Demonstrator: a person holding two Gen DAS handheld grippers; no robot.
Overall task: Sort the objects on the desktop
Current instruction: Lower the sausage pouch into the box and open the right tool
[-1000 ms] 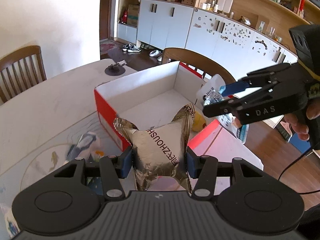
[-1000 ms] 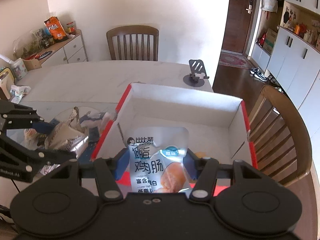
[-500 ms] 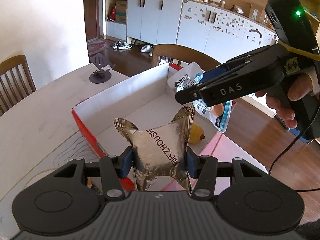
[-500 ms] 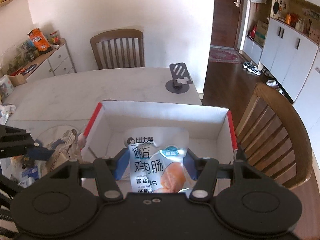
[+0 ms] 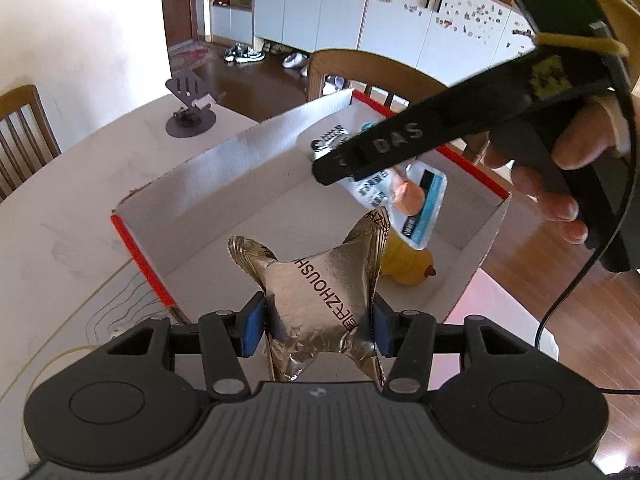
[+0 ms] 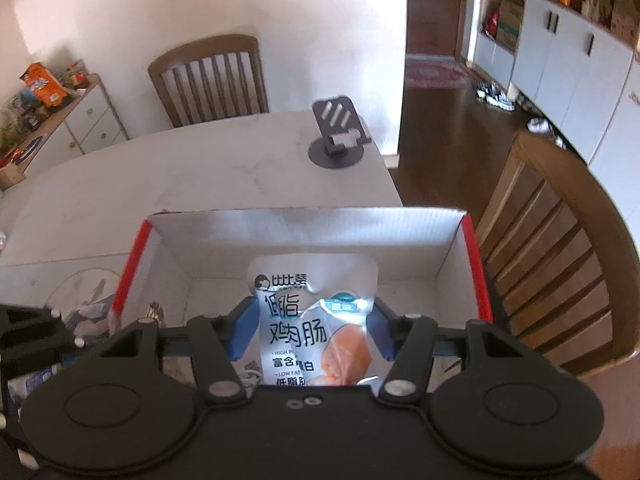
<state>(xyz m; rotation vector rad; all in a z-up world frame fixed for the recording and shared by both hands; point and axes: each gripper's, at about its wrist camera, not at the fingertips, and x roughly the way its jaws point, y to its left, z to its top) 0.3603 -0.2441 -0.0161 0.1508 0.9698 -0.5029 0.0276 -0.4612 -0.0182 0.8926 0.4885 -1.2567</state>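
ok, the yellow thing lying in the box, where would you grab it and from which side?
Only part of the yellow item shows on the floor of the box, behind the foil packet; what it is I cannot tell. It looks rounded, with a small brown tip toward the box's right wall. I'd probably come straight down through the open top and close the tongs across its rounded body, not the tip.

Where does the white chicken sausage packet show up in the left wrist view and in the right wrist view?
Left wrist: chicken sausage packet upper right of centre, over the box.
Right wrist: bottom centre, between the blue pads.
Shared landmark: phone stand on the table.
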